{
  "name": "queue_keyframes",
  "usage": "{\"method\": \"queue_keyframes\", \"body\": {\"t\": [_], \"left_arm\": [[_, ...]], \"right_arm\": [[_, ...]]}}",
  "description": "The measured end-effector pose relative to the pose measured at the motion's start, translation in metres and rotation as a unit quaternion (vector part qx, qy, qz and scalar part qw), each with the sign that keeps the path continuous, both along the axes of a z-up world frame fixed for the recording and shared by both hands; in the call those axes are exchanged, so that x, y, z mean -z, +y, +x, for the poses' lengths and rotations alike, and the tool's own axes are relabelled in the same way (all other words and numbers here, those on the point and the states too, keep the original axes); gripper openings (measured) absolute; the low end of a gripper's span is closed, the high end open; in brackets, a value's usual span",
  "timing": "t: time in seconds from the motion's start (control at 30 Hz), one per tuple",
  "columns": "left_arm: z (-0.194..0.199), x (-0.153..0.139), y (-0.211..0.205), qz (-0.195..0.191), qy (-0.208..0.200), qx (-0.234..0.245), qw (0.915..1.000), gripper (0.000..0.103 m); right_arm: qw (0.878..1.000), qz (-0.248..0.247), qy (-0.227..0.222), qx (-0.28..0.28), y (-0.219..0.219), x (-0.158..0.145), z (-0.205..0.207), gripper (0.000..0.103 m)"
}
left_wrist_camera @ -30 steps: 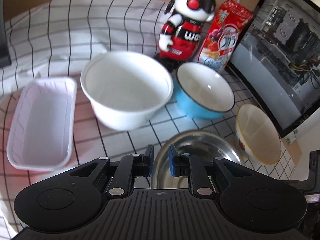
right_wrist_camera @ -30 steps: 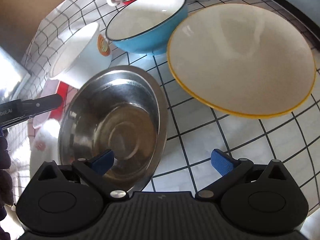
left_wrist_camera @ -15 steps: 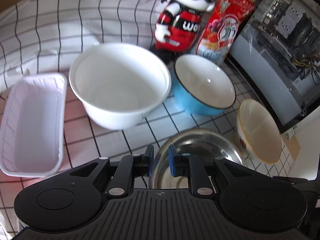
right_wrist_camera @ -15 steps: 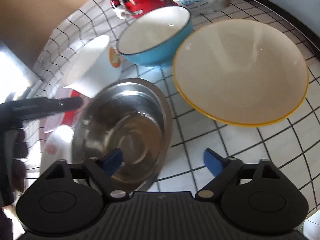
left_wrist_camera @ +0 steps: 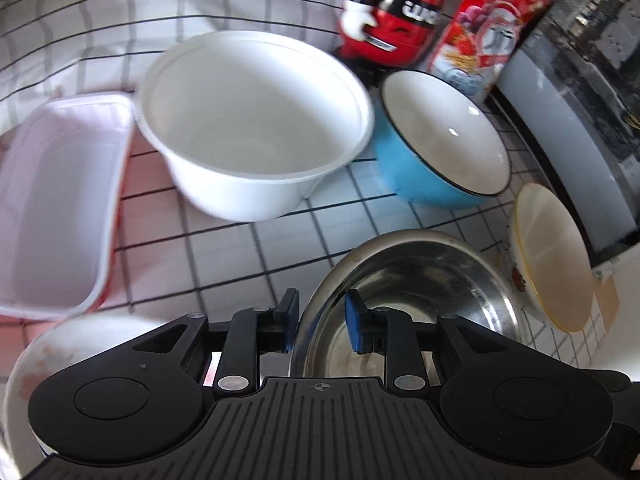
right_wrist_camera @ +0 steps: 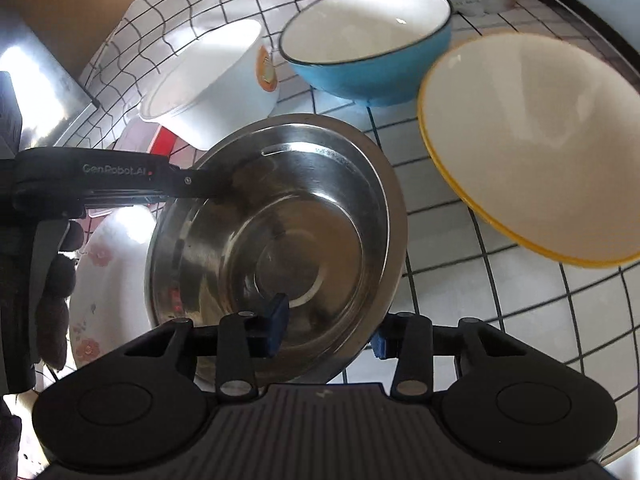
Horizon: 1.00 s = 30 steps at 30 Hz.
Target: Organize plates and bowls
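A steel bowl is tilted above a floral white plate. My left gripper is shut on its left rim, one finger inside and one outside; it also shows in the right wrist view. My right gripper straddles the bowl's near rim, one pad inside and one outside, with a gap at the rim. A white plastic bowl, a blue bowl and a yellow-rimmed bowl stand behind.
A white rectangular tray lies at the left on the checked cloth. A red toy robot, a snack bag and a monitor stand at the back and right.
My right gripper's jaws have narrowed around the steel bowl's near rim. The steel bowl, held by my left gripper, now sits over the floral plate. Both cameras moved closer.
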<state>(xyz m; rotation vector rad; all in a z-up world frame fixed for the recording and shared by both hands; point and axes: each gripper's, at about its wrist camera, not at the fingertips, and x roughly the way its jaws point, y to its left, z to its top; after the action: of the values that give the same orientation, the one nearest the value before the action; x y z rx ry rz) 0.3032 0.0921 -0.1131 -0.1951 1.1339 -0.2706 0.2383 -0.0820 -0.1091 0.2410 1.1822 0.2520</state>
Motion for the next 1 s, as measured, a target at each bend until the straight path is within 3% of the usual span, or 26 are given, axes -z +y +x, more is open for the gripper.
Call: {"method": "queue_keyframes", "body": {"t": [0.17, 0.23, 0.37, 0.5, 0.6, 0.8, 1.0], "left_arm": [[-0.032, -0.038, 0.026, -0.008, -0.044, -0.054, 0.9975, 0.027], [-0.047, -0.051, 0.045, -0.013, -0.056, -0.093, 0.994, 0.027], [-0.08, -0.063, 0.09, -0.015, -0.064, -0.185, 0.9805, 0.027], [-0.105, -0.053, 0.123, 0.005, -0.047, -0.25, 0.9671, 0.026], [-0.118, -0.038, 0.135, 0.032, -0.031, -0.275, 0.9604, 0.026], [-0.131, -0.024, 0.153, 0.034, -0.027, -0.308, 0.9505, 0.024], [-0.138, -0.024, 0.153, 0.028, -0.041, -0.306, 0.9508, 0.022]], "right_arm": [[0.997, -0.004, -0.067, -0.045, 0.015, -0.034, -0.002, 0.041], [0.995, 0.012, -0.072, -0.071, 0.028, -0.042, 0.005, 0.042], [0.987, 0.027, -0.072, -0.138, 0.072, -0.044, 0.017, 0.042], [0.978, 0.018, -0.06, -0.201, 0.122, -0.029, 0.019, 0.043], [0.973, 0.011, -0.046, -0.226, 0.148, -0.019, 0.016, 0.043], [0.966, -0.009, -0.045, -0.256, 0.168, -0.005, 0.017, 0.043], [0.965, -0.02, -0.051, -0.256, 0.165, 0.001, 0.015, 0.041]]}}
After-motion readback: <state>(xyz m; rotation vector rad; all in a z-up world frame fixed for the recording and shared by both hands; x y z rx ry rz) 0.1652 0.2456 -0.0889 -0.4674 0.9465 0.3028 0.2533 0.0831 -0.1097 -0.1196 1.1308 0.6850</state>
